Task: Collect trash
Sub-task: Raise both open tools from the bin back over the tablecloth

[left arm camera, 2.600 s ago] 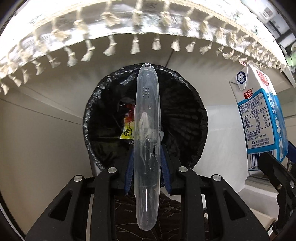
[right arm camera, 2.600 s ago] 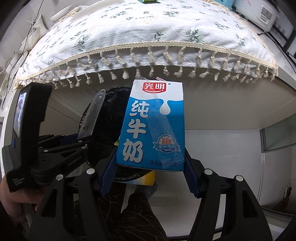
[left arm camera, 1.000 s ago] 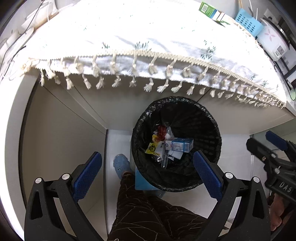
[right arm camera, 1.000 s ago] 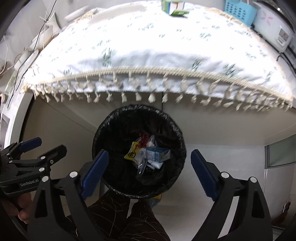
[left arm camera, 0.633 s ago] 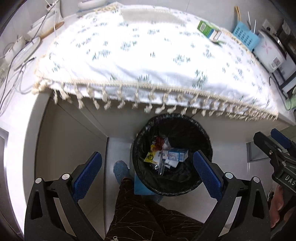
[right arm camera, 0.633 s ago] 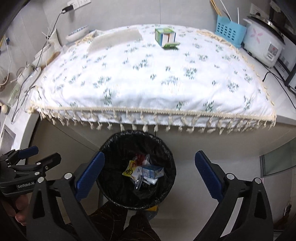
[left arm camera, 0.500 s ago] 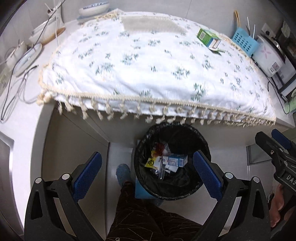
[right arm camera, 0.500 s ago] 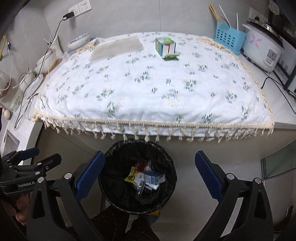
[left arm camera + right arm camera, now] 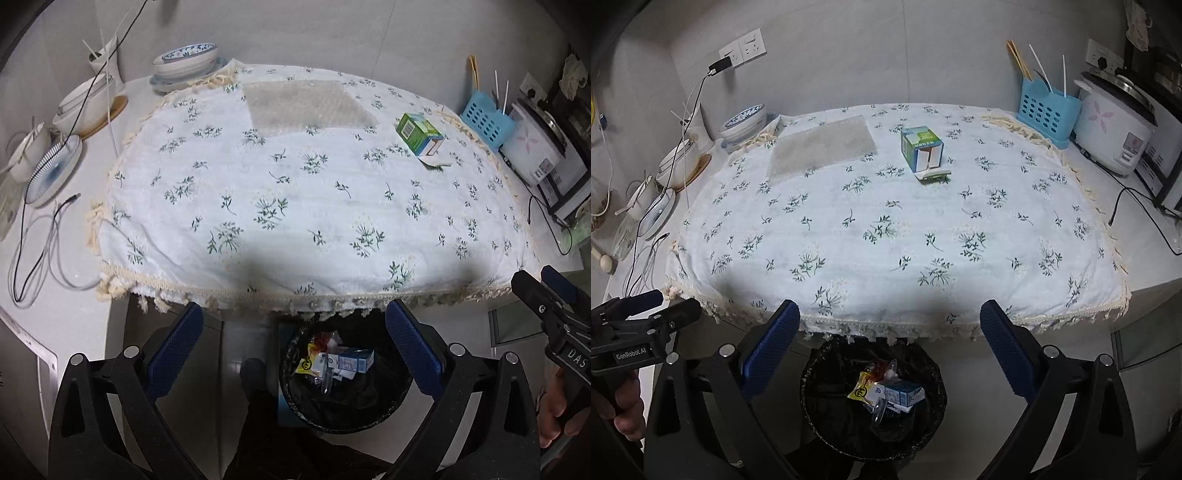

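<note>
Below the near edge of the counter point(image 9: 1145, 295), the black-lined trash bin point(image 9: 827, 424) now holds the blue-and-white milk carton point(image 9: 905, 395) and the clear plastic case point(image 9: 881, 406), lying among a yellow wrapper point(image 9: 860, 391) and other scraps. A couple of seconds ago the left gripper point(image 9: 293, 349) pinched that case and the right gripper point(image 9: 890, 349) pinched the carton over the bin; both have since let go, and each now has its fingers spread wide with nothing between them. That drop looks finished, so two pieces of rubbish are dealt with.

Both cameras have also risen from under the tasselled edge, so the whole floral tablecloth point(image 9: 886, 229) is in view. Left on it are a green and white carton point(image 9: 921, 153) lying open at far right, with a loose flap just beside it, and a sheet of bubble wrap point(image 9: 822, 146) at far left. These are probably the next things to collect; the bowls point(image 9: 184, 61) and blue utensil basket point(image 9: 1047, 109) off the cloth seem to belong there.
</note>
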